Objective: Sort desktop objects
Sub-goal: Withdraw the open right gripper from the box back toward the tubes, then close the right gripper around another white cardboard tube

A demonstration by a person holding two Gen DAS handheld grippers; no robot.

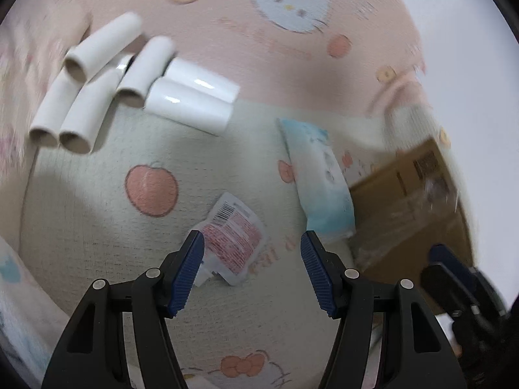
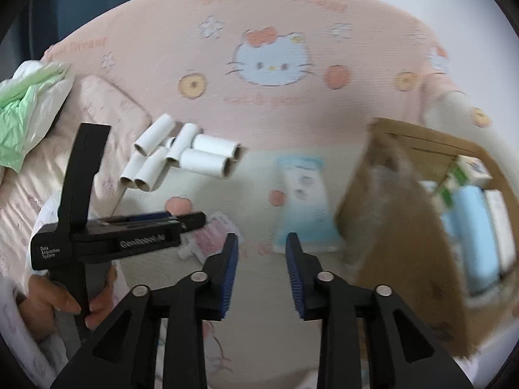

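Left gripper (image 1: 252,239) jaws open over red sachet (image 1: 232,238) (barcode showing), right gripper (image 2: 262,241) jaws open, empty.

Black hand-held gripper (image 1: 252,243), ribbed blue pads (image 1: 186,272), silver pivot screws (image 1: 152,272).

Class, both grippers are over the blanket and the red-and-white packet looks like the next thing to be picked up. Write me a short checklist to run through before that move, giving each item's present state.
1. Left gripper open with nothing between its jaws: ok.
2. Right gripper free of any load: ok; its jaws stand apart with only blanket showing between them.
3. Red-and-white packet in line with the left gripper: ok; it lies flat just ahead of the left finger.
4. Blue-and-white pouch apart from the packet: ok; blanket shows between them.
5. Cardboard box open to receive things: ok; cartons already lie inside.
6. White tubes clear of the reach: ok; they lie clustered farther back.
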